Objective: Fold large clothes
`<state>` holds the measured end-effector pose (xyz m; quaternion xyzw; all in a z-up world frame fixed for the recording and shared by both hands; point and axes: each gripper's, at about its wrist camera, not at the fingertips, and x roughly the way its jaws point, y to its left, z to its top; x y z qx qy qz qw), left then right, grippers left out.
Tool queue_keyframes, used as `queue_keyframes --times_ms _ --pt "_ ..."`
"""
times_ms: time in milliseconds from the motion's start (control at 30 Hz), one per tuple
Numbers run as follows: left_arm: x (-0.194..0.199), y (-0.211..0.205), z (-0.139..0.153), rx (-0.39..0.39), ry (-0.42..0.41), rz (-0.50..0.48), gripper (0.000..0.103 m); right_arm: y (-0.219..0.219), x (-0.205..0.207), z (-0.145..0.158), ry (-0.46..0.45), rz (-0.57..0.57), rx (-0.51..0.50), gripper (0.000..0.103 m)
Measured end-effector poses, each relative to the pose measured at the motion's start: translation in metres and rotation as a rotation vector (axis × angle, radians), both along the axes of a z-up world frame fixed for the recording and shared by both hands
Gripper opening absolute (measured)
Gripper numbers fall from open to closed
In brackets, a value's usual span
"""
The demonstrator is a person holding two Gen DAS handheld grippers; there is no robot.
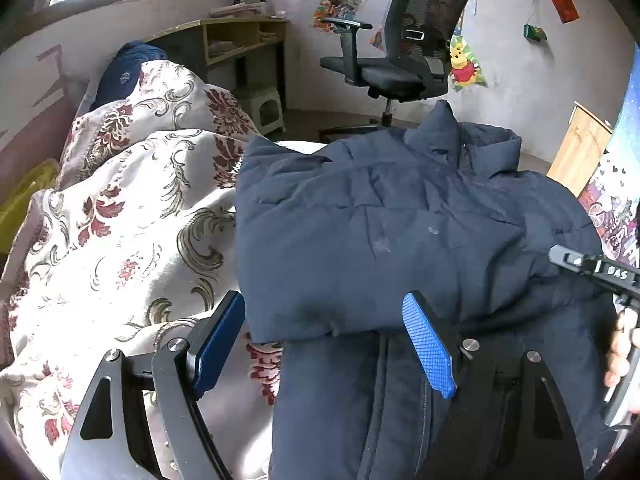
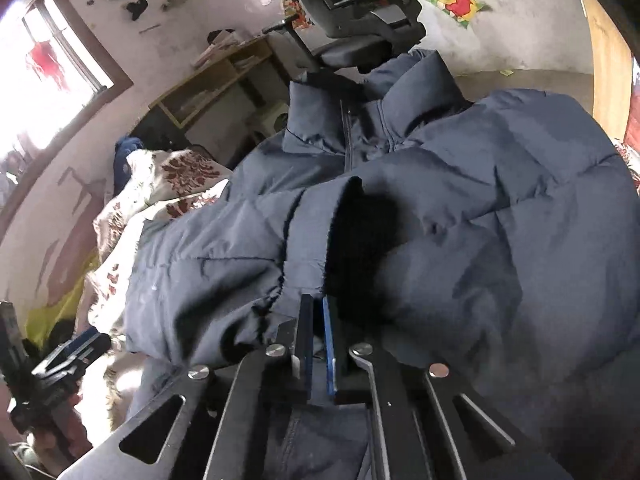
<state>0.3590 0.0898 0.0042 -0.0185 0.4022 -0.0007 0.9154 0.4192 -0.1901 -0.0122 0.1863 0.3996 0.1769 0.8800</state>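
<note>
Indoors, a bed spread with a cream quilt (image 1: 120,220) patterned in dark red flowers and grey scrolls carries a navy quilted puffer jacket (image 1: 380,220), laid front-up on the quilt's right side, collar toward the far edge. One sleeve is folded across the chest; its cuff (image 2: 304,236) with black lining lies just ahead of the right gripper (image 2: 318,320), whose blue pads are pinched together on the cuff's edge. The left gripper (image 1: 328,332) stands wide apart, straddling the jacket's near left edge, gripping nothing. Beyond the bed: a black mesh office chair (image 1: 404,56), a yellow-green wooden shelf desk (image 1: 236,38), a pale plastic stool (image 1: 264,108), grey plaster walls with a cartoon bear poster (image 1: 464,64), a bright window (image 2: 48,60).
</note>
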Motion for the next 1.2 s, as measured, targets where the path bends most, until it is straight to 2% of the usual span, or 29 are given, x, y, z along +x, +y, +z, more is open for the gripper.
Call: queue_keyframes --times_ms 167,267,400,467,600,733,833,1133,1167,1200 --pt "-0.004 -0.001 0.007 0.031 -0.029 -0.004 0.076 -0.011 -0.024 0.042 -0.128 -0.047 -0.052 0.003" --pt "-0.002 0.000 0.007 0.025 -0.029 -0.006 0.076 -0.030 -0.038 0.070 -0.206 -0.104 -0.078 0.003" --pt "0.003 -0.002 0.008 0.027 -0.038 -0.006 0.076 -0.066 -0.052 0.090 -0.266 -0.199 -0.129 0.003" --pt "0.008 -0.004 0.008 0.025 -0.039 -0.005 0.076 -0.086 -0.054 0.088 -0.257 -0.250 -0.153 0.003" --pt "0.023 -0.011 0.001 0.018 -0.027 -0.011 0.076 -0.106 -0.052 0.066 -0.207 -0.305 -0.221 0.003" --pt "0.041 -0.019 -0.012 0.030 0.004 -0.015 0.076 -0.103 -0.049 0.039 -0.164 -0.288 -0.310 0.003" --pt "0.055 -0.022 -0.025 0.038 0.036 -0.012 0.076 -0.098 -0.048 0.033 -0.163 -0.277 -0.348 0.003" --pt "0.069 -0.021 -0.043 0.046 0.057 -0.004 0.076 -0.102 -0.046 0.015 -0.141 -0.277 -0.399 0.005" --pt "0.069 -0.022 -0.043 0.052 0.051 -0.010 0.076 -0.102 -0.046 0.013 -0.141 -0.285 -0.415 0.006" --pt "0.070 -0.024 -0.043 0.058 0.046 -0.015 0.076 -0.103 -0.046 0.011 -0.142 -0.287 -0.416 0.013"
